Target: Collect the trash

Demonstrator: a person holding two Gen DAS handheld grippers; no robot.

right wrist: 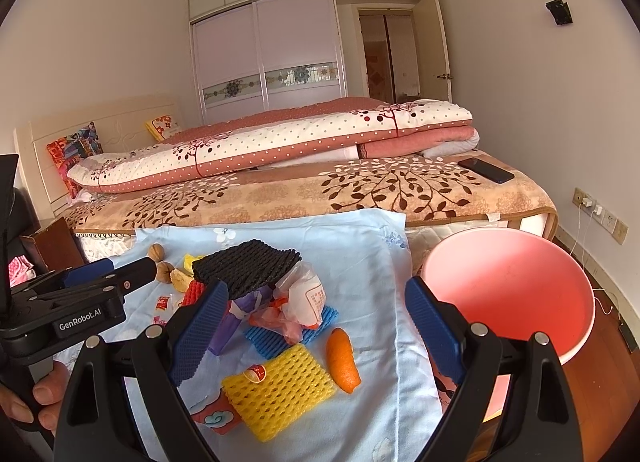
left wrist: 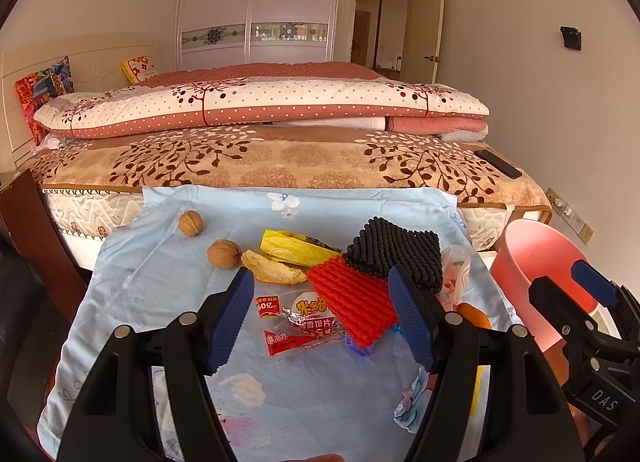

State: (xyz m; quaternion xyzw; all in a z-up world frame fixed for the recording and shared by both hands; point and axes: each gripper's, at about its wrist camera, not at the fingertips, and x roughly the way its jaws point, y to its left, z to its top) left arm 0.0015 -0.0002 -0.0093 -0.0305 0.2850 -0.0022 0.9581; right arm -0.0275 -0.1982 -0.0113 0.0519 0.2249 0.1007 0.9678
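Left wrist view shows the left gripper (left wrist: 320, 318) with its fingers (left wrist: 226, 320) spread wide and holding nothing, poised over the blue cloth (left wrist: 160, 282) that covers the desk. Between them and just beyond lies the clear snack wrapper (left wrist: 298, 322) with red labels; the red foam net (left wrist: 352, 302) sits toward the right finger, its far edge tucked under the black foam net (left wrist: 394, 252). Farther left are the peel (left wrist: 272, 268), the yellow wrapper (left wrist: 296, 248) and two walnuts (left wrist: 224, 254), which may not be trash at all.

Likely trouble, as I judge it: the wrapper is thin and flat, so closing on it could pinch the cloth as well and drag the whole pile. Overlapping nets could come up together or spill. The walnuts are round and would roll off if the cloth shifts.

Right wrist view has the right gripper (right wrist: 316, 326) equally wide apart and empty. The yellow foam net (right wrist: 280, 390) and the orange peel (right wrist: 342, 360) lie near, between its fingers; the blue foam net (right wrist: 292, 332) and a crumpled plastic bag (right wrist: 300, 298) lie just beyond. The pink bin (right wrist: 508, 290) stands to the right, beside the desk and below its edge, so a light piece released too early could miss the rim. The two grippers work close together, and a collision is possible
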